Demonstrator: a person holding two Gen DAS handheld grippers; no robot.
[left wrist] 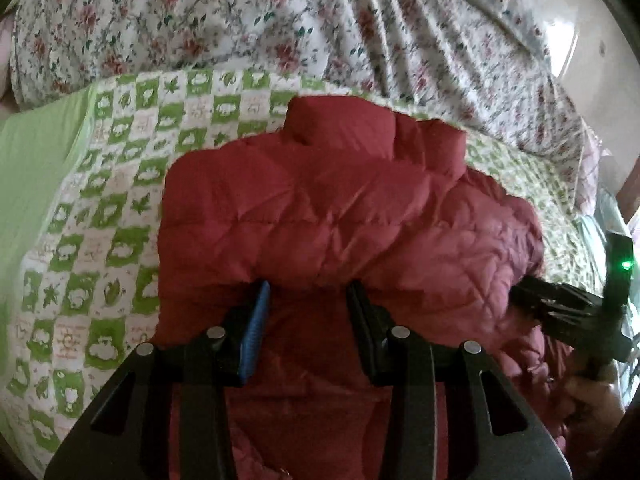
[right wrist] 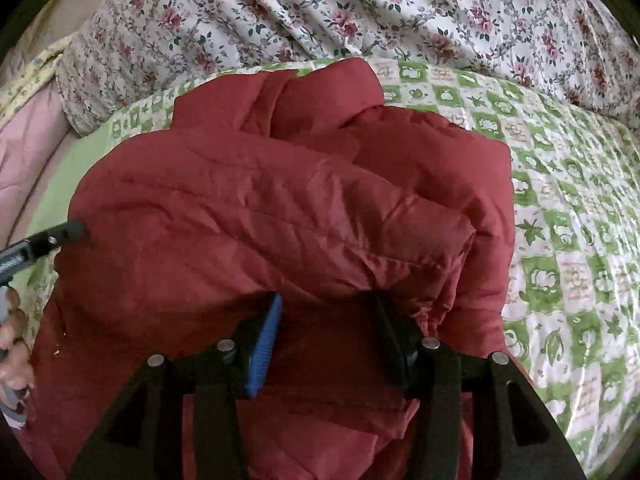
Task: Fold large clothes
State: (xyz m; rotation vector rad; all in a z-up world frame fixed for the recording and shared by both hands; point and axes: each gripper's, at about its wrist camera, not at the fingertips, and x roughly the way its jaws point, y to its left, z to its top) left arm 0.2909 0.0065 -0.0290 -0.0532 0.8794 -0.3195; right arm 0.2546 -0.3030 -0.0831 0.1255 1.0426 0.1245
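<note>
While the red jacket [left wrist: 340, 208] lies bunched on the bed, on top of a green-and-white checked quilt [left wrist: 104, 216], both pairs of tongs point down at its near edge. The jacket is puffy and quilted, folded over itself, with its collar [left wrist: 320, 120] standing up at the far side. Behind the quilt sits a rumpled floral duvet [left wrist: 240, 12].

The left tongs [left wrist: 308, 292] have a thick roll of jacket between their fingers, one with a blue pad [left wrist: 254, 332]; the fabric fills the gap, and they look clenched on it, though the tips are buried under the fold. The right tongs [right wrist: 328, 304] stand partly apart with the jacket's folded edge bulging over their tips; I cannot tell whether the pads press the cloth or have let it go.

From the left camera, the right tongs [left wrist: 520, 290] show at the jacket's right side, with a green light on the tool and the person's hand [left wrist: 592, 404] gripping its handle. From the right camera, a tip of the left tongs [right wrist: 76, 230] touches the jacket's left side, and fingers [right wrist: 14, 336] wrap its handle. A pink cloth [right wrist: 24, 152] lies past the quilt's left edge.
</note>
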